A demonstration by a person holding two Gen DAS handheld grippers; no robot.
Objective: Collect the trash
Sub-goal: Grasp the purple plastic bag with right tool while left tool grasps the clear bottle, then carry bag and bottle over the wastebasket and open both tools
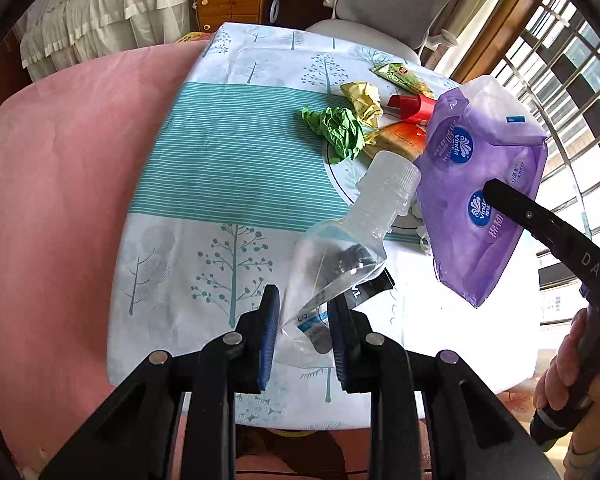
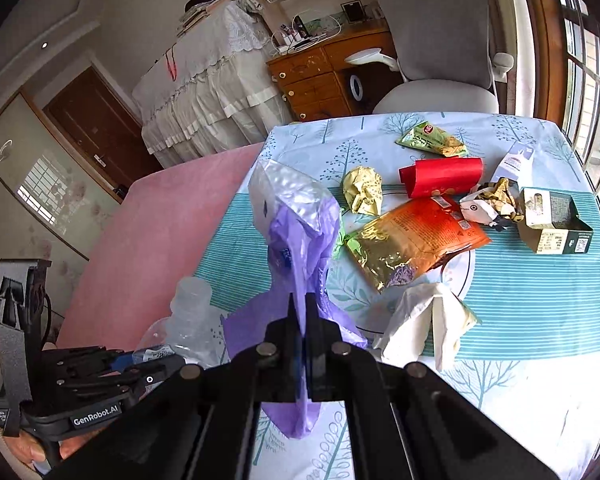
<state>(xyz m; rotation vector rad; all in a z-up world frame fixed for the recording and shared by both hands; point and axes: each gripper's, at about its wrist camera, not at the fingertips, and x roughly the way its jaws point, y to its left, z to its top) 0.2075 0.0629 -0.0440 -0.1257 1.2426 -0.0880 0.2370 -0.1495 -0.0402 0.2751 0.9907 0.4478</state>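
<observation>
My left gripper [image 1: 304, 300] is shut on a clear squashed plastic bottle [image 1: 356, 232], lifted off the table with its cap end pointing away. To its right my right gripper [image 1: 492, 191] carries a purple tissue wrapper [image 1: 484, 184]. In the right wrist view the right gripper [image 2: 300, 304] is shut on that purple wrapper [image 2: 296, 232], which hangs above and below the jaws. The bottle [image 2: 188, 312] and left gripper [image 2: 152, 368] show at the lower left. On the tablecloth lie a green paper ball [image 1: 340, 128], a yellow paper ball [image 2: 362, 190], a red packet [image 2: 440, 176], an orange-gold foil bag [image 2: 416, 240] and a white tissue [image 2: 424, 320].
The table [image 1: 220, 160] wears a tree-print and teal-striped cloth. A green snack wrapper [image 2: 432, 140], crumpled wrappers [image 2: 492, 200] and an open carton [image 2: 552, 220] lie at the far right. A pink bedcover [image 1: 60, 200] borders the left edge. A grey chair [image 2: 436, 40] stands behind, a barred window [image 1: 572, 60] to the right.
</observation>
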